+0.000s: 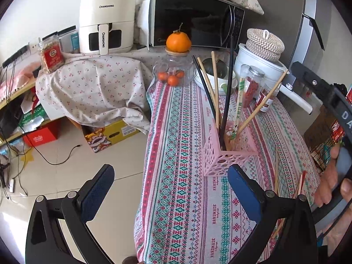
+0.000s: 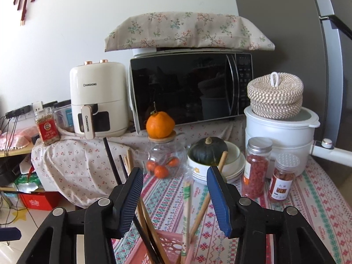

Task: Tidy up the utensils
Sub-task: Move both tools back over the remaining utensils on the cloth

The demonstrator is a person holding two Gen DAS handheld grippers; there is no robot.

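Observation:
A pink perforated holder (image 1: 224, 156) stands on the patterned tablecloth (image 1: 182, 198). Several chopsticks stand in it: black ones (image 1: 227, 92), wooden ones (image 1: 216, 88) and a wrapped pair (image 1: 238, 107). Loose chopsticks (image 1: 300, 182) lie on the cloth to its right. My left gripper (image 1: 171, 182) is open and empty, near the holder's front left. My right gripper (image 2: 175, 189) is open and empty, just above the holder (image 2: 167, 248), with chopsticks (image 2: 204, 202) rising between its fingers. The right gripper body (image 1: 325, 92) shows at the right of the left wrist view.
Behind the holder stand a glass jar of tangerines (image 2: 164, 158) with an orange on top, stacked bowls with a green squash (image 2: 209, 151), two spice jars (image 2: 256, 169), a white cooker (image 2: 283, 136), a microwave (image 2: 191, 92) and an air fryer (image 2: 98, 103). The floor (image 1: 88, 165) drops off left of the table.

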